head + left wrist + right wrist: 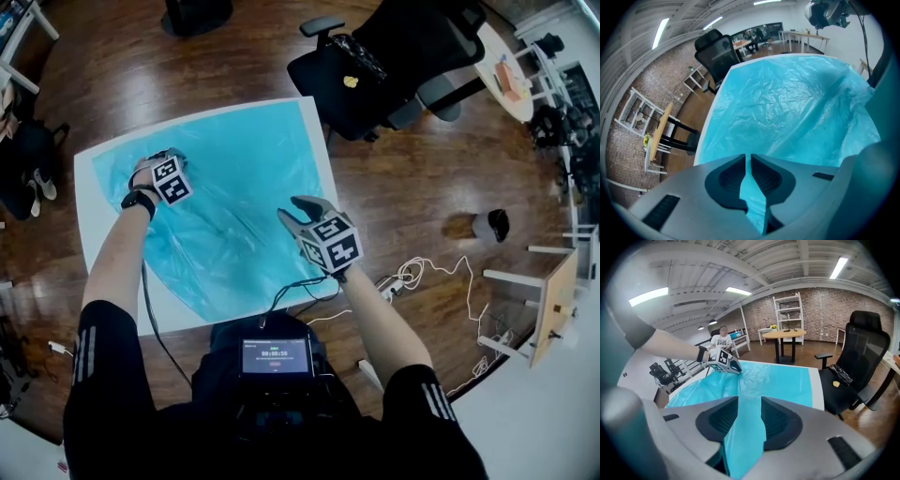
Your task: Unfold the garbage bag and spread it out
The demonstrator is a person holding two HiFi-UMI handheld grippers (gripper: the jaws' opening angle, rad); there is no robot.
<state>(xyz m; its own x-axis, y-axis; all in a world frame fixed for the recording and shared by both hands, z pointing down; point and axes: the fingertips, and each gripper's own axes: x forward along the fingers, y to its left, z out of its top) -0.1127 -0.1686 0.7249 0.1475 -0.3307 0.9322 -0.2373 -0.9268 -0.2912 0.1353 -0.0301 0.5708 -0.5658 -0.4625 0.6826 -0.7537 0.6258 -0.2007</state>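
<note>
A light blue garbage bag [234,187] lies opened out and wrinkled over a white table [94,197]. My left gripper [161,157] points down at the bag's far left part. Its jaws are shut on a pinch of the blue film [751,187], and the film bunches up at its tip in the right gripper view [740,373]. My right gripper [295,212] hangs above the bag's near right edge, open. Nothing is gripped between its pads [776,418]; only the bag [783,380] shows below through the gap.
A black office chair [394,56] stands just past the table's far right corner. White cables [422,277] and a small black-and-white object [490,225] lie on the wooden floor to the right. A round table [511,70] and a wooden rack [553,300] stand farther right.
</note>
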